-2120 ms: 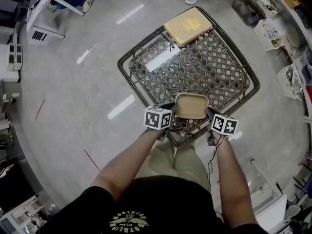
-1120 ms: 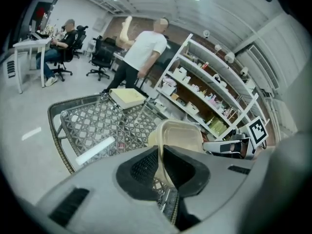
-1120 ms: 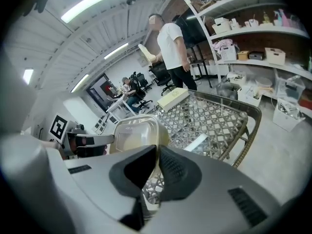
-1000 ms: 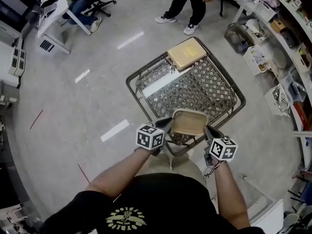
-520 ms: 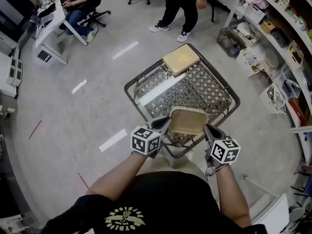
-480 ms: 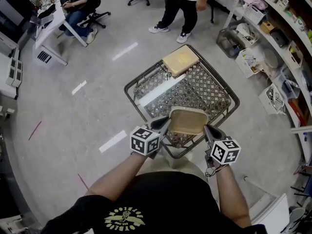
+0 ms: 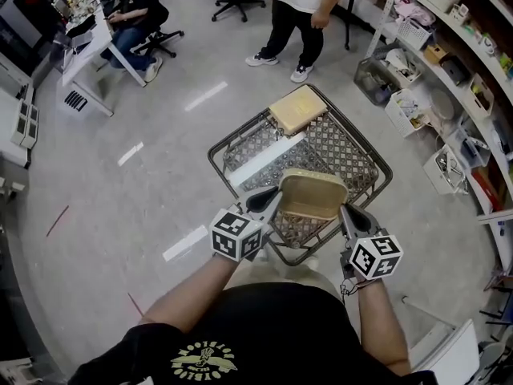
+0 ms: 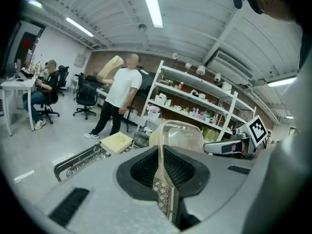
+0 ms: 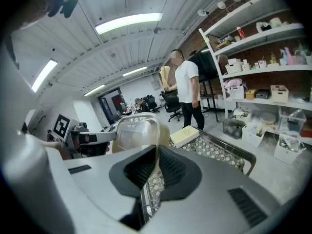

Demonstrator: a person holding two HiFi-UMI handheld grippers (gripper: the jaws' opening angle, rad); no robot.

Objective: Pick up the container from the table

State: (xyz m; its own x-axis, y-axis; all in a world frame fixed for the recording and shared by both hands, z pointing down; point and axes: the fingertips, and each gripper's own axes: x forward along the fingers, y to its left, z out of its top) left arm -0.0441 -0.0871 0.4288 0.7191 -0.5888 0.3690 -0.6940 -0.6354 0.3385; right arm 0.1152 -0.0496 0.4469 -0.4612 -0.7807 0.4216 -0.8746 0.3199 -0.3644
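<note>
the grey concrete floor (image 7: 120, 215) fills most of the head view, with strips of pale tape on it. open shelving (image 7: 449, 62) crowded with bins and small items runs down the right side. at the top left a seated person (image 7: 132, 2) is at a white desk (image 7: 80, 50), and a standing person (image 7: 300, 6) in a white top and dark trousers is just beyond the far edge of the surface. the surface (image 7: 353, 147) is a square metal lattice top with a raised dark rim, seen cornerwise. a flat tan box (image 7: 297, 109) lies on its far corner, and a pale strip lies across the lattice near the box.

the container (image 7: 313, 193) is a shallow tan tray with rounded corners and a clear lid. it is off the surface, in the air over its near corner, carried between the two tools and roughly level. the left tool (image 7: 268, 201) is clenched on the container's left rim: in the left gripper view the thin clear edge runs straight down between the ribbed black pads (image 8: 146, 167), which press on it. the right tool (image 7: 346, 215) grasps the opposite rim in the same way, with the edge pinched between its pads (image 9: 170, 167) in the right gripper view. each tool carries a black-and-white marker cube (image 7: 237, 234) near the person's hand.
</note>
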